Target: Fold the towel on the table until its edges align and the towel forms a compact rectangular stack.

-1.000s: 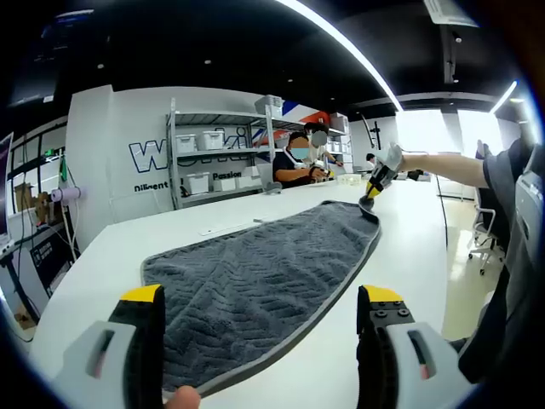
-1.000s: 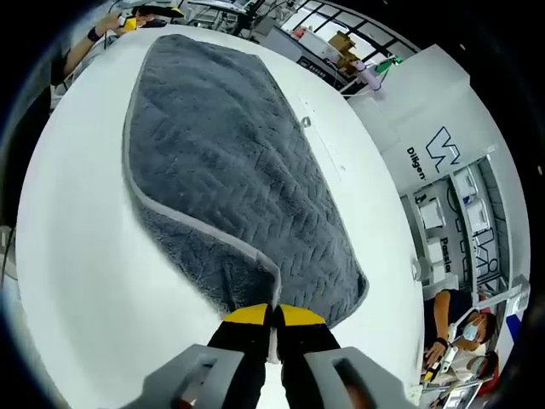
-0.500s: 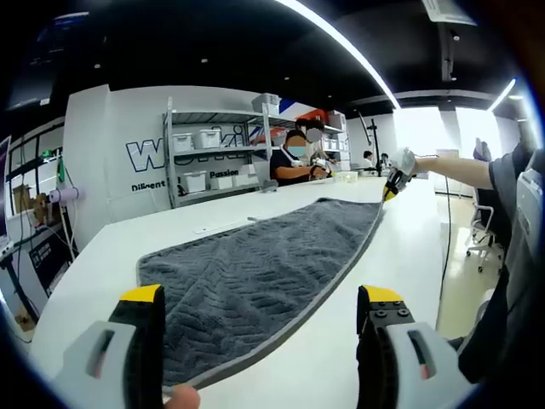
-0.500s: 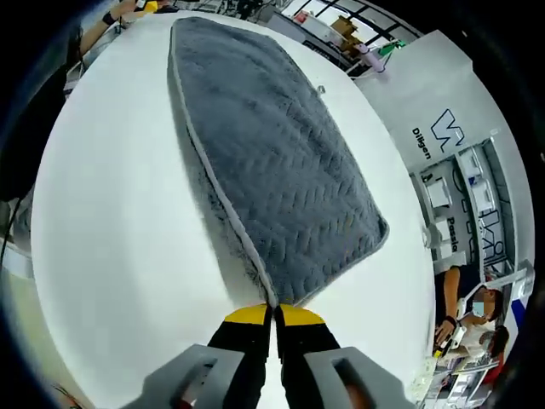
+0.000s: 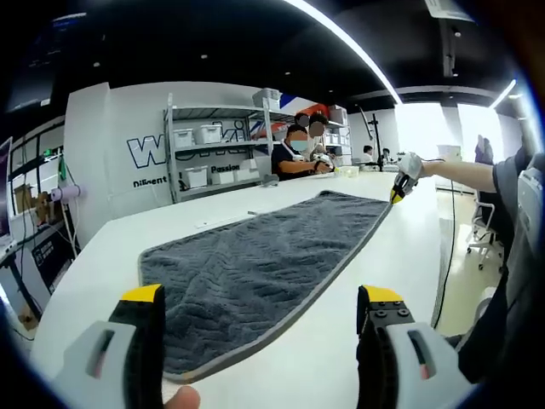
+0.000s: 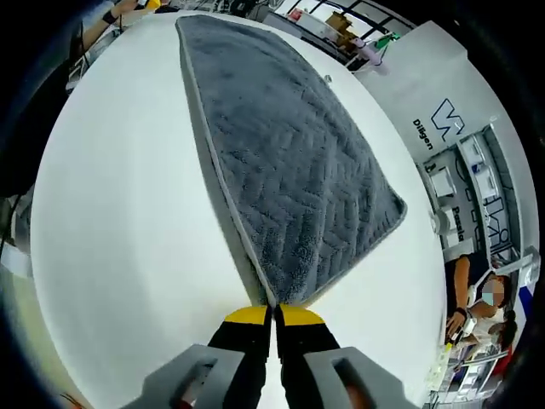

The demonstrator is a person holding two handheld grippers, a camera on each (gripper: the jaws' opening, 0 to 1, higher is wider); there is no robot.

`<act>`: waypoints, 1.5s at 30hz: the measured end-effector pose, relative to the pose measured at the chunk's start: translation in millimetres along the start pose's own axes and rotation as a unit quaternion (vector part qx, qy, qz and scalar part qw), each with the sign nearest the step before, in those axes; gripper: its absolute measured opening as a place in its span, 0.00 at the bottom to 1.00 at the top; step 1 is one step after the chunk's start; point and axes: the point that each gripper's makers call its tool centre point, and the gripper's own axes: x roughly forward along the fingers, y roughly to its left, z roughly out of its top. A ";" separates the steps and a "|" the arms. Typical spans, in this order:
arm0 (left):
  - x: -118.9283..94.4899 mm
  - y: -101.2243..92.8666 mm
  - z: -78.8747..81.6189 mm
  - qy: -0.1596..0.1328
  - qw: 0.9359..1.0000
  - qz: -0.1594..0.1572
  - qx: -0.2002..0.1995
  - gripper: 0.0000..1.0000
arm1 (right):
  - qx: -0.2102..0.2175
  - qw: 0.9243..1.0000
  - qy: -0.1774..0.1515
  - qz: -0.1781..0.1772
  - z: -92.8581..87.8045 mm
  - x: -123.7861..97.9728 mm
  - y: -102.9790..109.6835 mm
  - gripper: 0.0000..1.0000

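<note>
A dark grey towel (image 5: 255, 273) with a light grey border lies spread lengthwise on the white table (image 5: 94, 264). My left gripper (image 5: 261, 295) hovers open over its near end, with the yellow-tipped jaws well apart and nothing between them. At the far corner, my right gripper (image 5: 398, 189) is held by an outstretched arm and pinches the towel's edge. In the right gripper view the towel (image 6: 289, 162) runs away from the jaws, and my right gripper (image 6: 272, 312) is shut on its near corner, which is lifted slightly off the table (image 6: 119, 221).
Metal shelves with white boxes (image 5: 213, 158) stand against the back wall. Two people (image 5: 298, 153) work at the table's far end. An office chair (image 5: 487, 230) stands at the right, beyond the table edge. White table surface lies bare on both sides of the towel.
My right gripper has drawn the far corner outward, so the folded-over corner is straightened and the towel lies flatter and longer. The left gripper has stayed open over the near end.
</note>
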 end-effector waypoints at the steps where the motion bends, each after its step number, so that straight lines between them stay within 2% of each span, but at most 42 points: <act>1: -0.2 0.1 -0.2 0.000 1.000 0.000 0.000 0.98 | 0.002 1.000 -0.003 -0.003 2.5 -1.1 2.2 0.03; 10: -5.1 0.5 -1.9 0.004 1.000 0.005 -0.001 0.98 | 0.019 1.000 -0.015 -0.009 10.7 -5.7 14.1 0.04; 20: -5.1 -0.4 -2.0 0.005 1.000 0.005 -0.001 0.98 | 0.049 0.998 -0.031 -0.017 15.4 -12.6 27.2 0.11; 23: -4.3 -1.4 -2.6 0.006 1.000 0.004 -0.001 0.98 | 0.066 0.997 -0.043 -0.021 17.0 -15.3 29.3 0.15; 26: -3.5 -1.4 -3.7 0.008 1.000 0.004 -0.001 0.98 | 0.091 0.993 -0.070 -0.034 21.1 -19.8 27.4 0.17; 27: -3.2 -1.3 -4.0 0.008 1.000 0.004 -0.002 0.98 | 0.111 0.989 -0.092 -0.039 25.1 -22.4 26.2 0.17; 28: -2.9 -1.2 -4.4 0.008 1.000 0.004 -0.003 0.98 | 0.118 0.987 -0.101 -0.041 26.8 -24.2 25.9 0.17; 32: -1.9 -1.7 -5.7 0.009 1.000 0.004 -0.005 0.98 | 0.182 0.969 -0.156 -0.061 31.0 -32.9 15.4 0.22; 37: -0.4 -3.0 -7.4 0.011 1.000 0.003 -0.007 0.98 | 0.247 0.937 -0.236 -0.073 41.3 -47.5 0.8 0.26; 41: 0.3 -3.0 -8.2 0.012 1.000 0.004 -0.011 0.98 | 0.263 0.926 -0.257 -0.086 47.2 -53.8 -0.5 0.30; 44: 1.8 -2.8 -9.7 0.013 1.000 0.006 -0.016 0.98 | 0.291 0.907 -0.290 -0.087 61.1 -58.0 0.6 0.38; 45: 2.3 -3.0 -10.0 0.014 1.000 0.007 -0.017 0.98 | 0.294 0.905 -0.295 -0.089 65.4 -59.0 1.6 0.40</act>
